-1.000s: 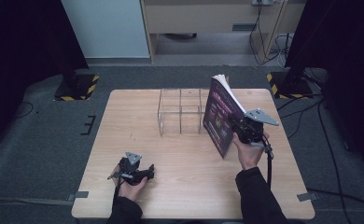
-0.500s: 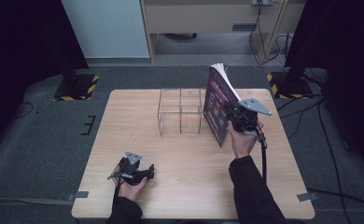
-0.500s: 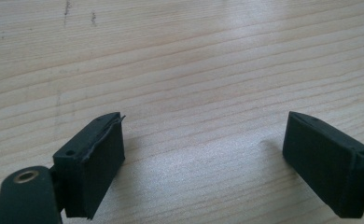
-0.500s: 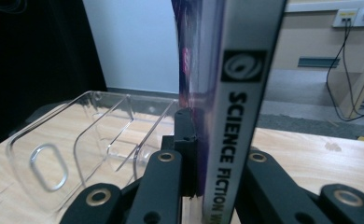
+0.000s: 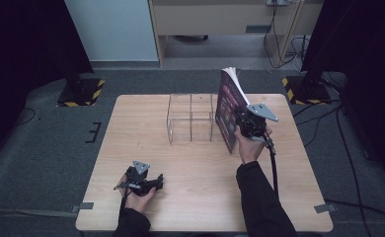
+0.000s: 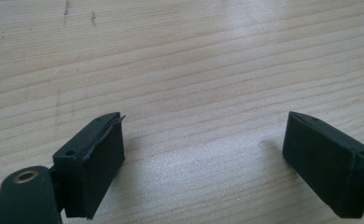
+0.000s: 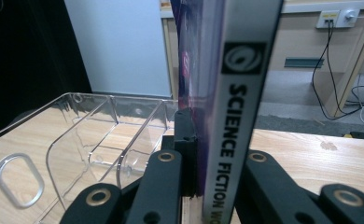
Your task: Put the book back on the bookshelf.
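1. A person seated at a wooden table [image 5: 200, 197] is working with a hand-held two-jaw gripper in each hand, seen from a fixed camera above.

2. The right gripper [image 5: 245, 126] is clamping a dark purple book [image 5: 228, 106] by its spine, holding it upright just beside the right end of a clear plastic organizer [image 5: 190, 118] that is standing near the middle of the table's far half.

3. In the right gripper view, the book [image 7: 236, 93] is rising straight up between the two black jaws, which are pressing on it from both sides; its grey spine is facing the camera with the words "SCIENCE FICTION" running down it.

4. The organizer [image 7: 91, 140], in the same view, is lying to the left of the book, its see-through walls dividing it into compartments, an oval handle cut-out showing at its near end.

5. The left gripper [image 5: 140, 180] is resting low on the table near the front edge, well apart from the book and the organizer.

6. In the left gripper view, the two black pads [image 6: 94, 165] are standing wide apart with bare wood grain [image 6: 194, 70] between them, gripping nothing.

7. Black cable is trailing from the right gripper back along the person's dark sleeve [image 5: 259, 197].
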`<state>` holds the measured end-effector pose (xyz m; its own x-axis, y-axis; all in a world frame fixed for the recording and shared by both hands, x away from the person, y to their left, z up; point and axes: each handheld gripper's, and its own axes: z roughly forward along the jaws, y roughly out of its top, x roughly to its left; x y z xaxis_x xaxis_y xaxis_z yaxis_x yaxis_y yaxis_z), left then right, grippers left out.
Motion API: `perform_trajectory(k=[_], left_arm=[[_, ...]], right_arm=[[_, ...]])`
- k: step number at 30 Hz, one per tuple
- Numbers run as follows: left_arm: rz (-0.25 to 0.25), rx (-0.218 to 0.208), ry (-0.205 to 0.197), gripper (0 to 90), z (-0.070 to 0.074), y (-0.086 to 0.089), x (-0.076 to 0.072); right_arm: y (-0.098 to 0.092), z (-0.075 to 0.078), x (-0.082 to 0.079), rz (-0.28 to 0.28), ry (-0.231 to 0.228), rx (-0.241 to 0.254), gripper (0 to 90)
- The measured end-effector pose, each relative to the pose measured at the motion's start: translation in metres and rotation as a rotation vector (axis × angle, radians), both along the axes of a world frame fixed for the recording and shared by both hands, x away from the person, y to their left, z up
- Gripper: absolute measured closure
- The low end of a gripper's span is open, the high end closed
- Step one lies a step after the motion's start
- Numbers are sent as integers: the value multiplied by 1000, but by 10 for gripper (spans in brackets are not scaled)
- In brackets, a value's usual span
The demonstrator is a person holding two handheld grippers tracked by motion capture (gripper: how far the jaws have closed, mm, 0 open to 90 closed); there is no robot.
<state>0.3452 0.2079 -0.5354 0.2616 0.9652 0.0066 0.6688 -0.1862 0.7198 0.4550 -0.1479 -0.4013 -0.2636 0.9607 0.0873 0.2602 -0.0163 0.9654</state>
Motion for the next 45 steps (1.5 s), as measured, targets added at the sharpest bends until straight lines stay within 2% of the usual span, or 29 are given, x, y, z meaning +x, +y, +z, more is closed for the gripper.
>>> perform_trajectory(k=[8,16,20,30,32,34,35,37,40,45], left_arm=[[0,0,0,118,0,0,0],[0,0,0,118,0,0,0],[0,0,0,118,0,0,0],[0,-1,0,118,0,0,0],[0,0,1,118,0,0,0],[0,0,1,118,0,0,0],[0,0,1,118,0,0,0],[0,0,1,118,0,0,0],[0,0,1,118,0,0,0],[0,0,0,118,0,0,0]], right_arm=[[0,-6,2,-12,-3,18,828],[2,-3,2,-26,11,-16,814],[1,-3,2,-35,6,-39,733],[-9,-1,3,-30,18,-51,567],[-11,-1,2,-27,18,-51,558],[-13,-1,2,-23,17,-51,592],[-13,0,2,-15,20,-54,670],[-13,0,1,-18,31,-71,733],[-16,1,1,-7,47,-32,763],[-18,7,0,21,24,45,827]])
